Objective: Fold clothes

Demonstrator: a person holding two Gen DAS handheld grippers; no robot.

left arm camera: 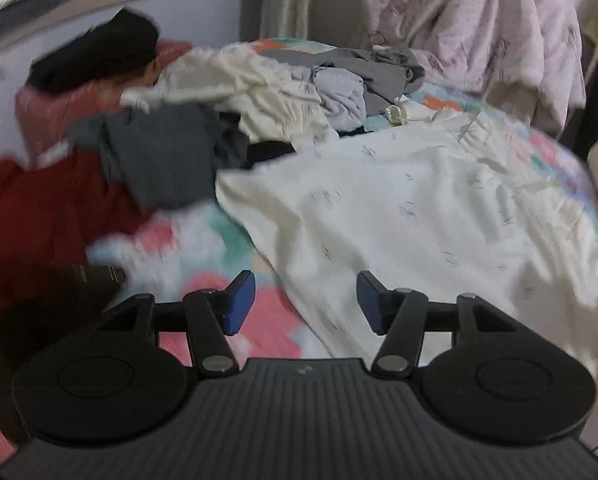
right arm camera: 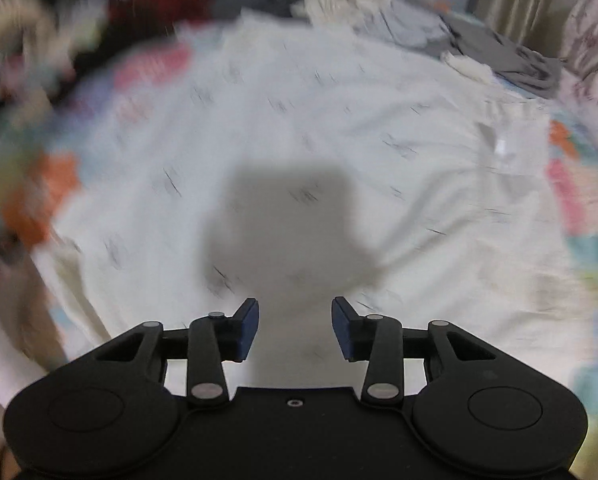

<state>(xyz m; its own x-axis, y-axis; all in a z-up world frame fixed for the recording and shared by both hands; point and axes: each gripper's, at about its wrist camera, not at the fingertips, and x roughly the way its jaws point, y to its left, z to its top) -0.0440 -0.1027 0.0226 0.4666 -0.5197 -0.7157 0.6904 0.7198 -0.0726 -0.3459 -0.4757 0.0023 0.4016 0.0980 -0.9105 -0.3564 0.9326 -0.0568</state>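
Note:
A cream white garment with small dark marks (left arm camera: 419,208) lies spread on the colourful bedsheet (left arm camera: 203,248). It fills the right wrist view (right arm camera: 299,128). My left gripper (left arm camera: 305,300) is open and empty, hovering above the garment's near left edge. My right gripper (right arm camera: 295,328) is open and empty above the garment's middle, casting a shadow on it. Both views are blurred.
A pile of unfolded clothes lies at the back: a grey garment (left arm camera: 159,160), a red one (left arm camera: 39,216), a black one (left arm camera: 99,52), white and pale blue ones (left arm camera: 259,88). A pink quilt (left arm camera: 479,20) hangs at the back right. The bedsheet's right side (right arm camera: 567,192) shows.

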